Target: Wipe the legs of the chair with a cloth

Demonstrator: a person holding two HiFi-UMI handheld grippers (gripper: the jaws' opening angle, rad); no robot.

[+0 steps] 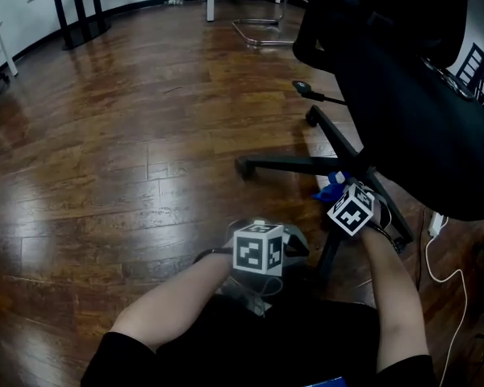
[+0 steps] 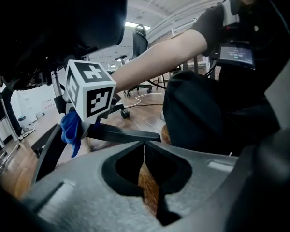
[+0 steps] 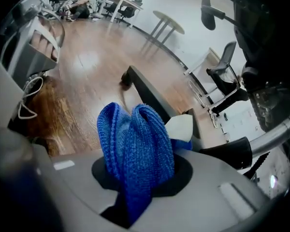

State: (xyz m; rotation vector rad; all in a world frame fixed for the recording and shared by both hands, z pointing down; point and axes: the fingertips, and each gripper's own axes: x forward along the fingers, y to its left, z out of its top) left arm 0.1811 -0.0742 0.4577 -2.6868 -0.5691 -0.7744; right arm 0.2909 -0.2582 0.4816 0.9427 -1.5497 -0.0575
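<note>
Two grippers were in view, but only one looked to be working. The right gripper (image 3: 140, 178) had its jaws pinched on the blue cloth (image 3: 135, 149), a thick, ribbed, knitted-looking fabric bunched into soft lobes. The wad stood out ahead of the jaws, seemingly so that padding rather than hard plastic would meet the chair leg (image 3: 152, 95). In the head view the cloth sat low beside the hub end of that flat, matte black spoke, under the dark padded seat (image 1: 419, 119); whether it actually touched the leg I could not tell. The left gripper (image 2: 144, 173) had its jaws pressed together on nothing and hung near the person's lap, apparently just parked out of the way above the glossy wooden plank floor (image 1: 145, 135).
</note>
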